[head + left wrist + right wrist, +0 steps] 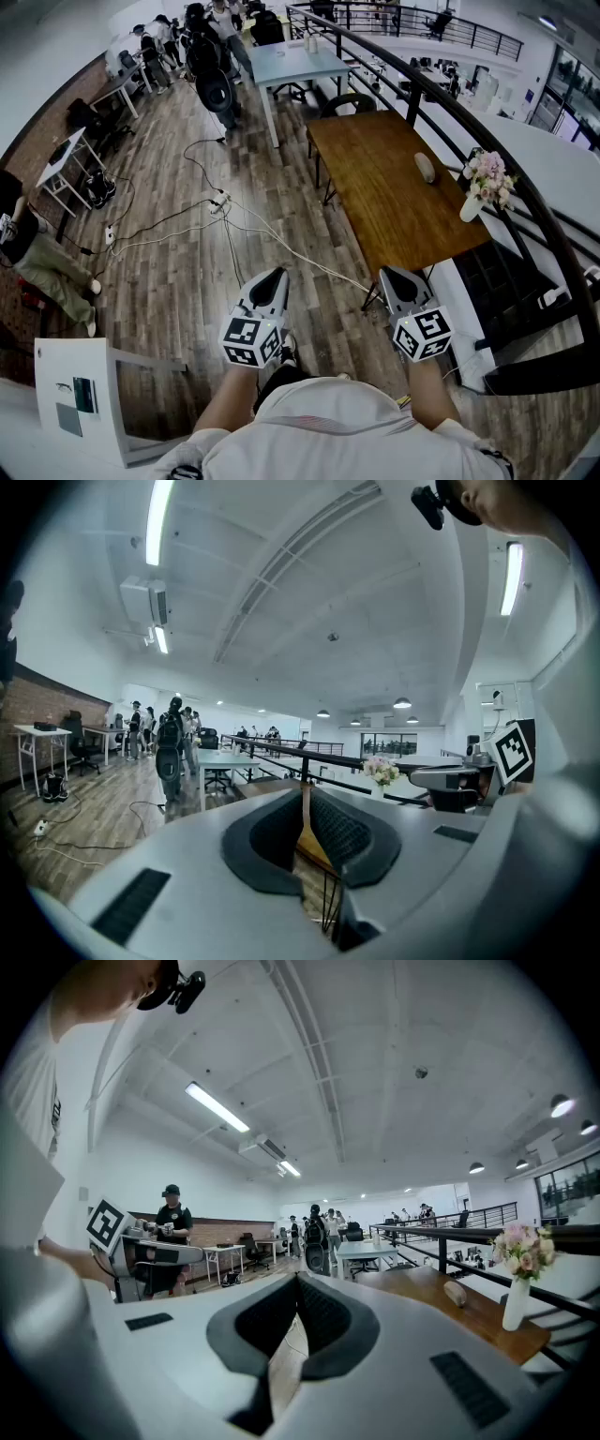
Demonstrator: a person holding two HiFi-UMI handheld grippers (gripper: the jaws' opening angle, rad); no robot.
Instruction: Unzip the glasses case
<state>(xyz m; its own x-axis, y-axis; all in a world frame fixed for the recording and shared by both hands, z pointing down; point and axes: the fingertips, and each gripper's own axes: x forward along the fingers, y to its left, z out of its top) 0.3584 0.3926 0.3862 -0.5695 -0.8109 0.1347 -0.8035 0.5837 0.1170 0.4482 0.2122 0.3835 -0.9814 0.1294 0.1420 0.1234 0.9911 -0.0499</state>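
The glasses case (426,167) is a small pale oval lying on the brown wooden table (389,202), towards its far right side. It also shows in the right gripper view as a beige oval, the glasses case (456,1293), ahead and to the right of the jaws. My left gripper (273,276) and right gripper (388,273) are held side by side over the wooden floor, well short of the table's near end. Both are shut with nothing between the jaws, as seen on the left gripper (305,791) and the right gripper (298,1280) in their own views.
A white vase of pink flowers (486,180) stands at the table's right edge, near the case. A dark railing (487,141) runs along the right. Cables (234,225) trail over the floor ahead. A pale blue table (295,64) and several people stand farther back.
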